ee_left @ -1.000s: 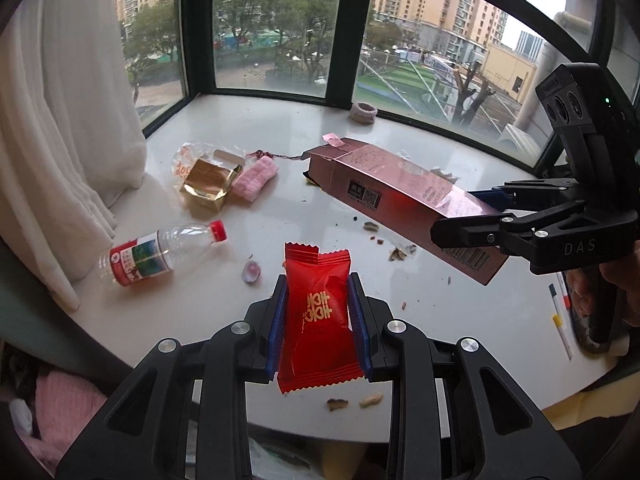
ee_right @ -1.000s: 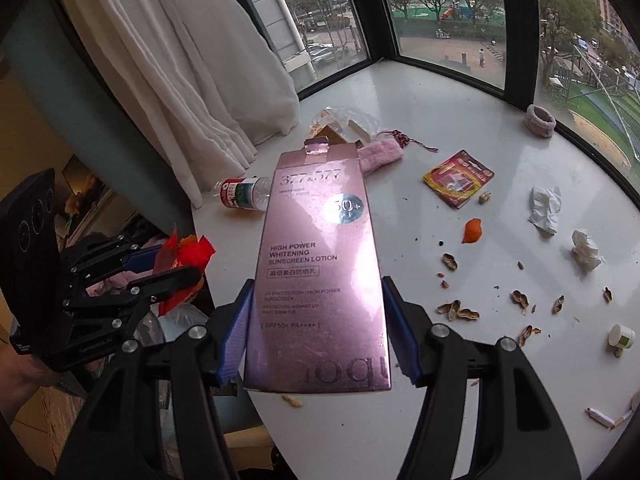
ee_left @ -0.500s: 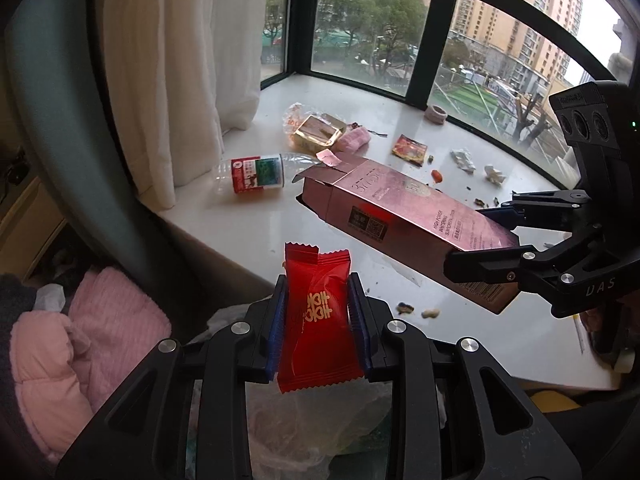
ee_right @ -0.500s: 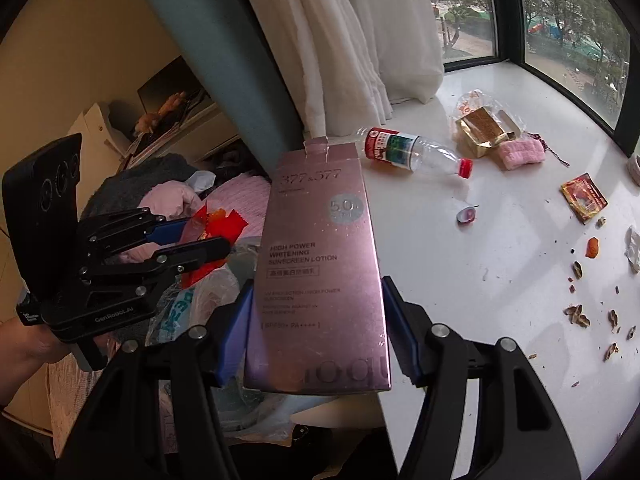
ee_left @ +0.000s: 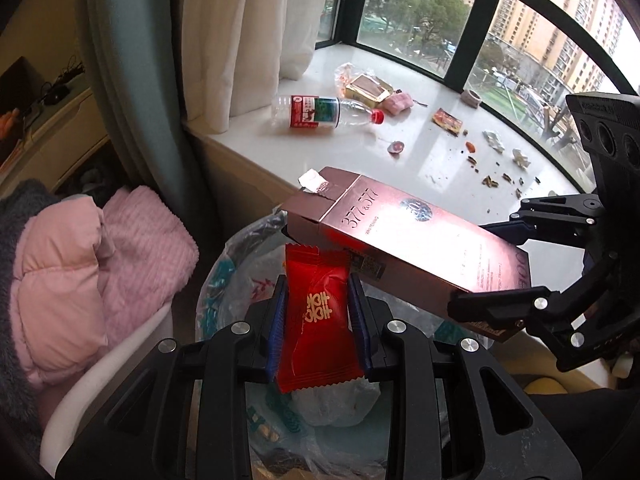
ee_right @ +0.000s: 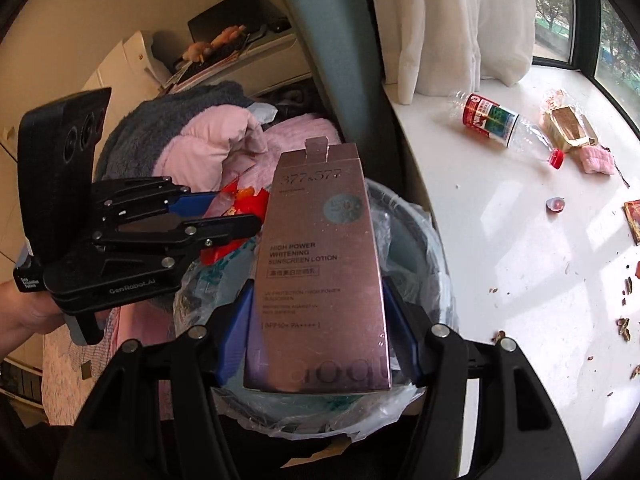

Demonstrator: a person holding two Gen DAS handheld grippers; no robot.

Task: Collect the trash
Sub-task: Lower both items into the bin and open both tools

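Note:
My left gripper (ee_left: pixel 318 320) is shut on a red snack wrapper (ee_left: pixel 316 320) and holds it over the trash bin (ee_left: pixel 224 280), which is lined with a clear plastic bag. My right gripper (ee_right: pixel 320 336) is shut on a long pink sunscreen box (ee_right: pixel 320 264) and holds it above the same bin (ee_right: pixel 424 248). The box (ee_left: pixel 400 240) reaches across just beyond the wrapper in the left wrist view. The left gripper (ee_right: pixel 224 216) with the wrapper (ee_right: pixel 244 200) shows at the left of the right wrist view. The right gripper (ee_left: pixel 516 264) shows at the right of the left wrist view.
The white windowsill (ee_left: pixel 424 160) carries a plastic bottle (ee_left: pixel 320 114), a gold box in plastic (ee_left: pixel 366 88), a pink cloth (ee_left: pixel 398 102), a small red packet (ee_left: pixel 448 120), tissues and nut shells. Pink clothing (ee_left: pixel 104 264) lies left of the bin. White curtains (ee_left: pixel 244 32) hang behind.
Both grippers have swung left and down from the windowsill to above the bin, each still holding its item. The bin now lies directly below them.

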